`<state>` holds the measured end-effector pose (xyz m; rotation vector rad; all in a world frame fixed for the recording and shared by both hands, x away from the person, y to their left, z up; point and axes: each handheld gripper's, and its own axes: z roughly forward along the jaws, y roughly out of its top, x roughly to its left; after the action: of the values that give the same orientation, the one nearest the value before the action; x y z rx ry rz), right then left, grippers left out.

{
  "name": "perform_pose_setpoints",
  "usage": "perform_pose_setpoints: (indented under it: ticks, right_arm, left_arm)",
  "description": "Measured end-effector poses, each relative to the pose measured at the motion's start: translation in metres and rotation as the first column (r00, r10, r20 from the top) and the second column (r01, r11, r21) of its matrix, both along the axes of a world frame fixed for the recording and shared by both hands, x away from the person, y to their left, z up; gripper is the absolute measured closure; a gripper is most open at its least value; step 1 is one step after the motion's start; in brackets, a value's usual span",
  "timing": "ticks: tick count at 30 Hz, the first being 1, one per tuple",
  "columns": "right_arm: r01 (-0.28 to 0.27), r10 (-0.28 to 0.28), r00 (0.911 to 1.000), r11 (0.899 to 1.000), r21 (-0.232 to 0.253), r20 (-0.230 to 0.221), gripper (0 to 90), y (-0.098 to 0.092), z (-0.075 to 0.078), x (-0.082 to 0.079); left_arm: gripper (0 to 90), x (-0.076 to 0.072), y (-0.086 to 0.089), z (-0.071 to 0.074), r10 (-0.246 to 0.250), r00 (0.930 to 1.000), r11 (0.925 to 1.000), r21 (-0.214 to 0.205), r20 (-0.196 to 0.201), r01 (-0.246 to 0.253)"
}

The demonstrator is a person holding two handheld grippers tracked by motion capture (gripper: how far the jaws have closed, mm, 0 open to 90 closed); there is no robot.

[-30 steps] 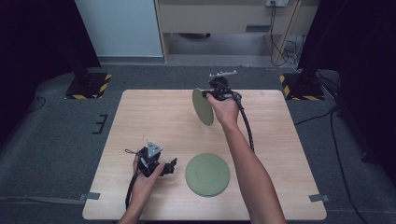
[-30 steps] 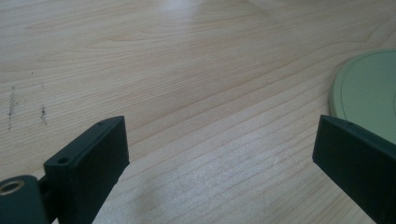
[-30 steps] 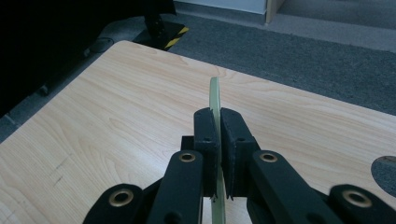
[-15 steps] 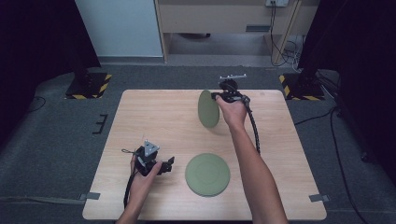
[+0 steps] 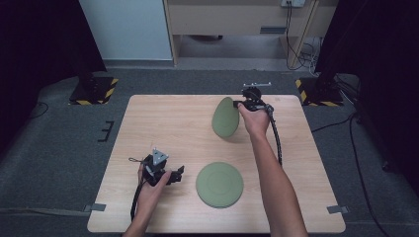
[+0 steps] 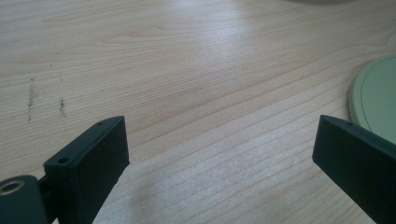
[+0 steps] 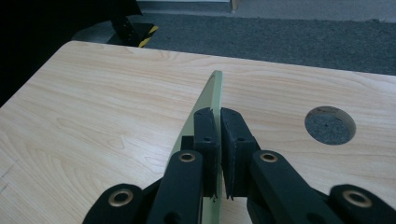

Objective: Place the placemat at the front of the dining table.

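Observation:
My right gripper (image 5: 239,105) is shut on the rim of a green plate (image 5: 223,117), which hangs on edge above the far right part of the wooden table (image 5: 163,118). In the right gripper view that plate (image 7: 212,93) runs edge-on between the two black pads (image 7: 205,126). A second green plate (image 5: 219,183) lies flat near the front middle of the table. My left gripper (image 5: 179,173) rests low at the front left with its jaws wide apart and nothing between them. The flat plate's rim (image 6: 376,100) shows at the right of the left gripper view, just beyond one fingertip (image 6: 348,140).
A round cable hole (image 7: 329,125) pierces the tabletop near the held plate. Grey carpet (image 5: 54,143) surrounds the table. Yellow-and-black striped stand bases (image 5: 94,90) sit on the floor at the far corners. A cable (image 5: 274,136) trails from the right gripper along the forearm.
The right gripper has carried the upright plate to the right and a little lower over the table. The left gripper has stayed in place.

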<state>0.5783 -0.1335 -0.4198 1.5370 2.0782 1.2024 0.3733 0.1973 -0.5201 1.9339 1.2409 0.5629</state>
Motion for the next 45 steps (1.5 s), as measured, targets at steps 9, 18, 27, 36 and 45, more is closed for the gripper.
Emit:
perform_pose_setpoints:
  ticks: [9, 18, 27, 36, 45]
  right_arm:
    - [0.046, -0.046, 0.9980, 0.999, -0.010, -0.043, 86.0, -0.020, -0.022, 0.011]
    - [0.082, -0.084, 0.9930, 0.996, -0.034, -0.083, 85.4, -0.036, -0.049, 0.016]
    - [0.144, -0.150, 0.9834, 0.988, -0.064, -0.102, 57.1, -0.045, -0.065, 0.015]
    - [0.154, -0.161, 0.9834, 0.985, -0.083, -0.083, 27.8, -0.059, -0.056, -0.011]
    - [0.145, -0.151, 0.9868, 0.985, -0.095, -0.059, 19.0, -0.074, -0.044, -0.043]
  left_arm:
    - [3.1, 0.001, -0.002, -0.003, -0.006, 0.9999, 1.0000, 0.004, -0.009, 0.006]
    - [3.1, 0.002, -0.003, -0.004, -0.009, 0.9999, 0.9999, 0.014, -0.013, 0.009]
    - [3.1, 0.003, -0.004, -0.005, -0.016, 0.9997, 0.9997, 0.019, -0.020, 0.016]
    - [3.1, 0.002, -0.003, -0.003, -0.018, 0.9998, 0.9994, 0.030, -0.008, 0.018]
    - [3.0, 0.001, -0.002, -0.002, -0.010, 0.9999, 0.9993, 0.035, -0.006, 0.010]
